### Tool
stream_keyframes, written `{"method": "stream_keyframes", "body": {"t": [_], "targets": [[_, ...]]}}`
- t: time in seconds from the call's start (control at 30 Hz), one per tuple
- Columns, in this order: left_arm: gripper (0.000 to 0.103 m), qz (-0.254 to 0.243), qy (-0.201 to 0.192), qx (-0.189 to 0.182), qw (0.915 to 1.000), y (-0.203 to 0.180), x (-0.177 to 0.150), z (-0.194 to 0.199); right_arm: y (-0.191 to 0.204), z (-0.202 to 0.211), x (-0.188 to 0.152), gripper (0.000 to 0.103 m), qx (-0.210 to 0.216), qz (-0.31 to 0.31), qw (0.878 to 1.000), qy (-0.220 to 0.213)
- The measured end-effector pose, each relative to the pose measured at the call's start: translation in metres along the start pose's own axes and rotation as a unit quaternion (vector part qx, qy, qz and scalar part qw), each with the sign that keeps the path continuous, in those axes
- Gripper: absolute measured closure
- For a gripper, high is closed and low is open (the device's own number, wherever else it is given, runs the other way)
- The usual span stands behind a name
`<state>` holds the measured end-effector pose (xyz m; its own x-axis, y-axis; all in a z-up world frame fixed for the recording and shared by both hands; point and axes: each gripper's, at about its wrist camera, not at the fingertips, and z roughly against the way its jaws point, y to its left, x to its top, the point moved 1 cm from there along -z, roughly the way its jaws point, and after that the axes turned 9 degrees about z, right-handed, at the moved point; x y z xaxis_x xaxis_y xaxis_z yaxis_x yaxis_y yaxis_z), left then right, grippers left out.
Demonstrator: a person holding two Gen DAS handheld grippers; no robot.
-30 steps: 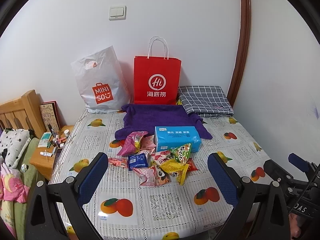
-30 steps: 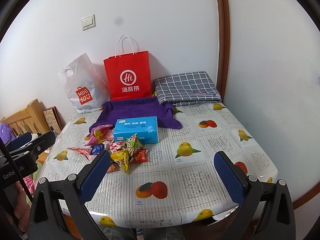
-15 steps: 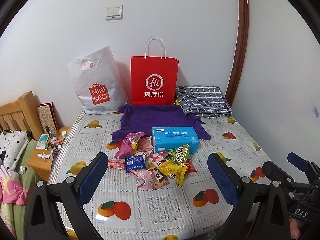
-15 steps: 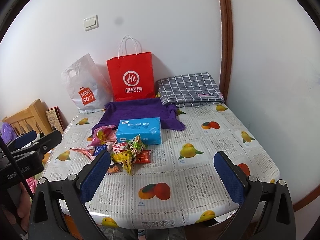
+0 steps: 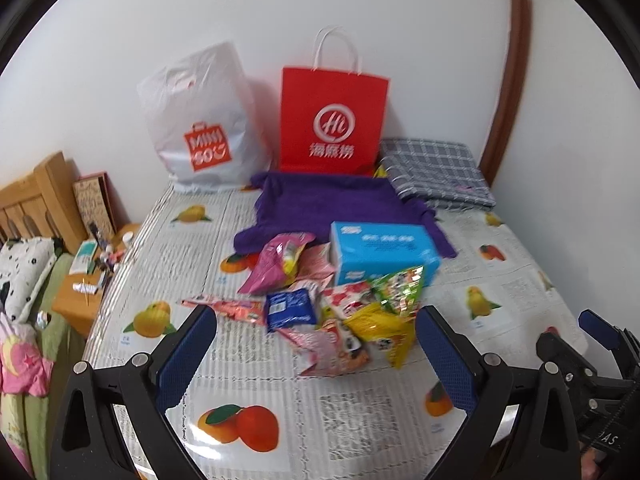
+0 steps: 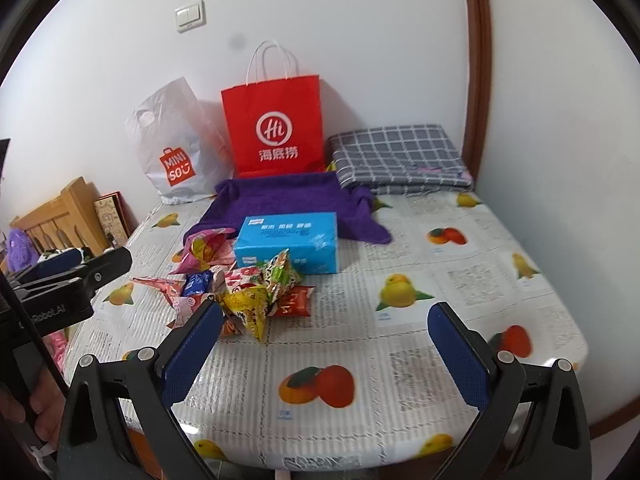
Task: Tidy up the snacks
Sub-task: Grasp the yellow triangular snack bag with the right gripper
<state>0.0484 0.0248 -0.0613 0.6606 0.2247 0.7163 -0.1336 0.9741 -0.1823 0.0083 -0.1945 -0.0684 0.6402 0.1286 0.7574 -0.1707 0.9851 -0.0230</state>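
Note:
A heap of snack packets [image 5: 328, 308] [image 6: 244, 284] lies mid-table in front of a blue tissue box [image 5: 380, 250] [image 6: 290, 242]; pink, blue, green and yellow wrappers show. My left gripper [image 5: 316, 356] hangs open just short of the heap, nothing between its blue pads. My right gripper [image 6: 326, 354] is open too, above the tablecloth to the right of the heap. A red paper bag [image 5: 332, 120] [image 6: 276, 122] stands at the back wall. The other gripper shows at each view's edge.
A fruit-print tablecloth [image 5: 256, 392] covers the table. A purple towel [image 5: 332, 204], a white plastic bag [image 5: 200, 120] and a folded plaid cloth [image 5: 436, 172] sit at the back. A wooden bed frame [image 5: 36, 196] and a nightstand [image 5: 80, 296] stand left.
Both grippers have moved forward toward the snack heap, which now looks larger and closer. Both stay open and nothing on the table has moved.

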Motion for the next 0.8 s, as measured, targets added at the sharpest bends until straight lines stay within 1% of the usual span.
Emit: {"method": "stream_keyframes", "body": {"t": [0.07,0.2,0.33,0.37,0.47,0.53,0.7,0.77,0.8], "targets": [[0.003,0.004,0.006,0.016,0.9998,0.010,-0.001,-0.014,0.005,-0.012,-0.001,0.009,0.009,0.006,1.000,0.004],[0.003,0.001,0.019,0.045,0.9988,0.027,-0.005,-0.038,0.021,-0.044,-0.007,0.015,0.029,0.027,0.999,0.013],[0.003,0.011,0.032,0.054,0.9980,0.050,-0.008,-0.058,0.033,-0.077,-0.010,0.030,0.063,0.022,0.997,0.032],[0.003,0.013,0.034,0.055,0.9978,0.054,-0.009,-0.061,0.036,-0.088,-0.012,0.032,0.073,0.020,0.996,0.039],[0.004,0.021,0.044,0.054,0.9973,0.068,-0.011,-0.072,0.047,-0.114,-0.015,0.035,0.100,0.013,0.994,0.052],[0.004,0.026,0.049,0.055,0.9969,0.077,-0.012,-0.080,0.053,-0.127,-0.015,0.036,0.112,0.009,0.992,0.057],[0.004,0.034,0.058,0.047,0.9967,0.093,-0.013,-0.094,0.064,-0.158,-0.014,0.036,0.122,0.002,0.990,0.074],[0.004,0.034,0.061,0.045,0.9966,0.098,-0.015,-0.097,0.068,-0.169,-0.015,0.042,0.123,0.001,0.989,0.084],[0.004,0.034,0.062,0.045,0.9964,0.099,-0.016,-0.099,0.070,-0.174,-0.015,0.043,0.124,-0.001,0.988,0.087]]}}
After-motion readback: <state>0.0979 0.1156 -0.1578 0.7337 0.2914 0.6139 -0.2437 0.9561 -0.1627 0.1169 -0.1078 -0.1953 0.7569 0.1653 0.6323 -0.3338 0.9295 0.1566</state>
